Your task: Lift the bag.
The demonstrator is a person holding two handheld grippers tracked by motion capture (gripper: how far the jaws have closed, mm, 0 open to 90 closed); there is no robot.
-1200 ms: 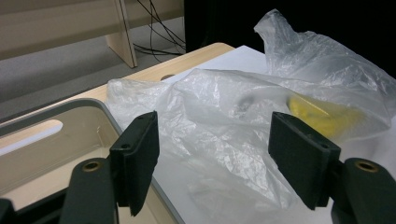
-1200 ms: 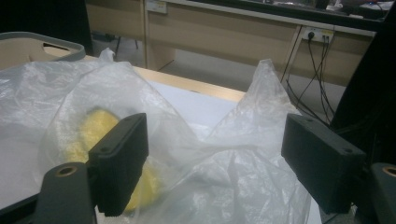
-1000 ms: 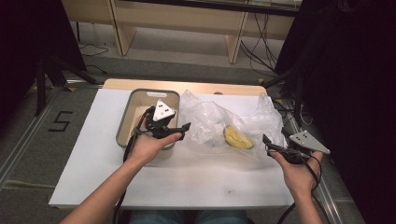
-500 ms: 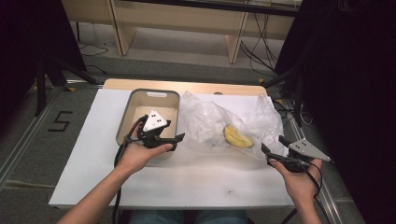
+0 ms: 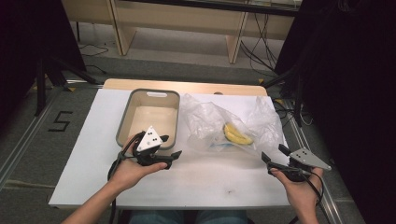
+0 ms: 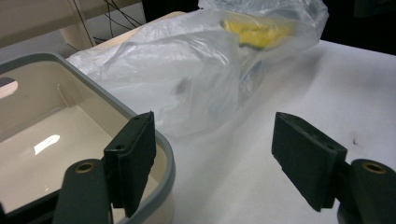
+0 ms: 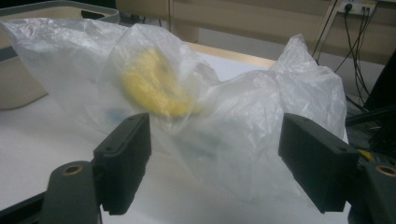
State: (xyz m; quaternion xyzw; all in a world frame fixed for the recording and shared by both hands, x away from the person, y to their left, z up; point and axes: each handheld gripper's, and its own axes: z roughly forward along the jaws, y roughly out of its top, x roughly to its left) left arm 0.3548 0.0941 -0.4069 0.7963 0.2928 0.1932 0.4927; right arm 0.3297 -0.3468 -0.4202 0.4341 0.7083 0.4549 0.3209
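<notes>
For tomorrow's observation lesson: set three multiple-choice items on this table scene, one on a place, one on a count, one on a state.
1. Where is the banana?
A. in the bin
B. inside the bag
C. on bare table

2. How many bins stand on the table?
A. one
B. two
C. three

3. How do the left gripper jaws stand?
A. shut on the bag
B. shut on the bin
C. open, empty

Key: 1 B, yellow shows through the clear bag; 2 A, a single grey-rimmed bin; 3 C, a wide gap shows between the jaws.

One mark reads clearly — a black "5" (image 5: 60, 121) on the grey floor.
</notes>
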